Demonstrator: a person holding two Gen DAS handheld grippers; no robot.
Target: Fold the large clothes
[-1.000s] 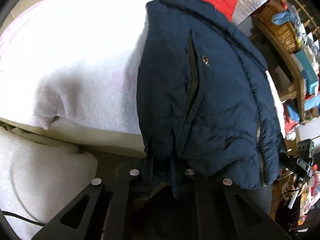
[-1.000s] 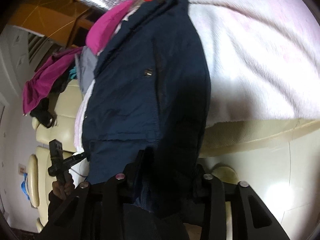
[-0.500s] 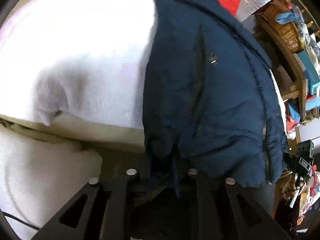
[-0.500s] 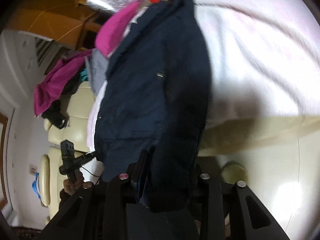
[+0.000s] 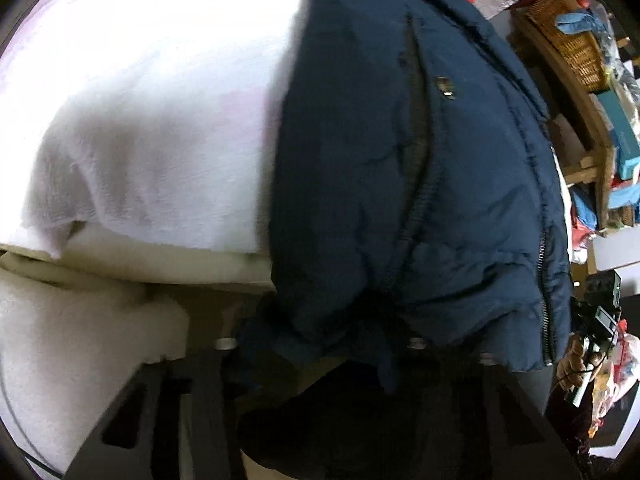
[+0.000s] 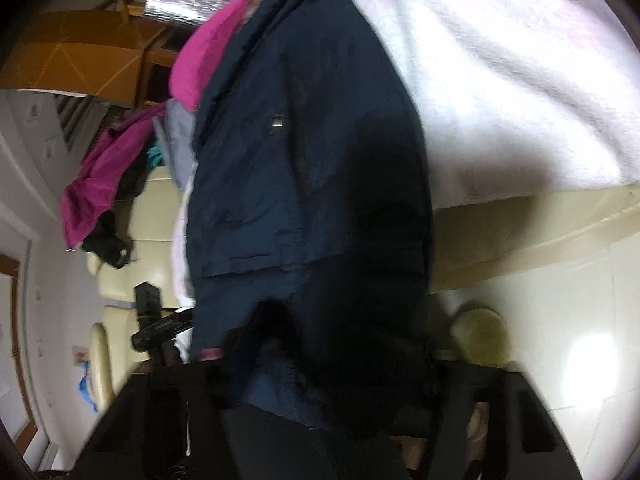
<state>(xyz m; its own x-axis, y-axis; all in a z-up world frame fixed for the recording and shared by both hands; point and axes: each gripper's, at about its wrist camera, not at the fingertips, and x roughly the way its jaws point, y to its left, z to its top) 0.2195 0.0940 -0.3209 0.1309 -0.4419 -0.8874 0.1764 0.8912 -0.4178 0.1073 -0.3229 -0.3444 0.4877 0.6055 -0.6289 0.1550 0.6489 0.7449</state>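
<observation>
In the left wrist view, a dark blue jacket (image 5: 420, 184) is seen lying over a white blanket (image 5: 152, 92), with its bottom edge hanging off toward the camera. The left hand-held gripper (image 5: 320, 350) has that edge between its fingers, and its jaws are opening; the cloth looks loose there, not pinched. Only here are a wooden shelf (image 5: 576, 92) with a basket (image 5: 568, 36) seen on the right, and a hand (image 5: 572, 364) with the other gripper low on the right.

In the right wrist view, the jacket (image 6: 304, 168) is seen from the other side, with the blanket (image 6: 512, 80) on the right. The right hand-held gripper (image 6: 328, 364) has dark cloth bunched between its fingers; its jaws are opening too, and it cannot be told if the cloth is pinched. Only here are pink clothes (image 6: 116, 176) and a cream sofa (image 6: 132, 240) shown.
</observation>
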